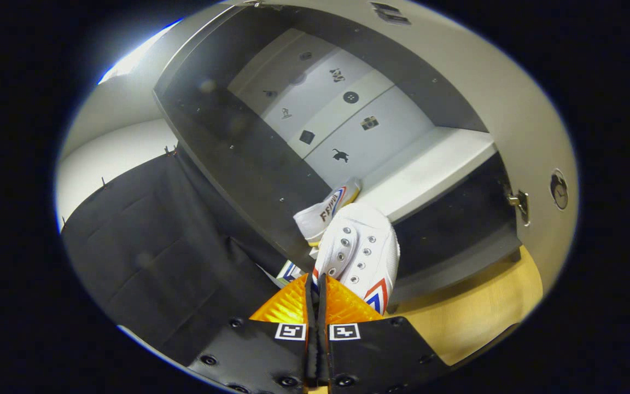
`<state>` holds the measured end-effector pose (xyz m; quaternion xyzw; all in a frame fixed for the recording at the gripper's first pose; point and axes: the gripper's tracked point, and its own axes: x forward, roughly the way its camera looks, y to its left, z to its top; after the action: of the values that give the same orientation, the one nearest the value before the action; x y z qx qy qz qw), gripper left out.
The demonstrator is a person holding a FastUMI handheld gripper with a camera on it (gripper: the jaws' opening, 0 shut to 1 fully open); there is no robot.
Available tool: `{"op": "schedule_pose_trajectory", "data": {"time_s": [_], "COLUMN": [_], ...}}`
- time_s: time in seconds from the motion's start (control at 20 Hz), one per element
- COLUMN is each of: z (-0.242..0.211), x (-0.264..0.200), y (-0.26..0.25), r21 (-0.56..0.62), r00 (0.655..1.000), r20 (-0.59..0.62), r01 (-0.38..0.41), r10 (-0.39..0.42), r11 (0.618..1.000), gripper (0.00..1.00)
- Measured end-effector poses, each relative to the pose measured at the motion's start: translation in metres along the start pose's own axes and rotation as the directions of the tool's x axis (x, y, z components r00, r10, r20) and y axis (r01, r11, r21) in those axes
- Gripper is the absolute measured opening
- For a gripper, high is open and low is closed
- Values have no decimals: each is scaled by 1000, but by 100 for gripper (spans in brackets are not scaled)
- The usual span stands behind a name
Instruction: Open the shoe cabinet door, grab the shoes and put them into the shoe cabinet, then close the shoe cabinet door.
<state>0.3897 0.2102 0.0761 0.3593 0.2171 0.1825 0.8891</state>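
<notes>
Jaws (315, 280) clamped together on white shoe (360, 257), before open shoe cabinet (271, 164).

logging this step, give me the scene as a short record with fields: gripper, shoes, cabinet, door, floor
gripper: gripper with fingers closed together, pinching the edge of the white sneaker just ahead of them
shoes: that sneaker hangs from the fingers in front of the cabinet opening; a second white sneaker sits just beyond it, at the edge of the shelf
cabinet: shoe cabinet open, with a white shelf inside
door: cabinet door swung open, its hinge in view
floor: wooden floor below the cabinet
</notes>
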Motion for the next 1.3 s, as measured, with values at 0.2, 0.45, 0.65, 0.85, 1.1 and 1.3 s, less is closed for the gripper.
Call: {"op": "schedule_pose_trajectory", "data": {"time_s": [0.2, 0.45, 0.65, 0.85, 1.1, 1.3], "z": [-4, 10, 41, 73, 111, 131], "x": [11, 4, 5, 24, 64, 98], "y": [7, 10, 18, 3, -23, -39], "r21": [-30, 28, 51, -5, -107, -185], "r00": [1000, 999, 995, 989, 976, 969], "r20": [-2, 33, 94, 149, 201, 213], "r01": [3, -18, -48, 5, 107, 168], "r10": [-3, 17, 43, -4, -84, -127], "r11": [1000, 999, 998, 1000, 988, 968], "gripper": [1, 2, 1, 1, 1, 1]}}
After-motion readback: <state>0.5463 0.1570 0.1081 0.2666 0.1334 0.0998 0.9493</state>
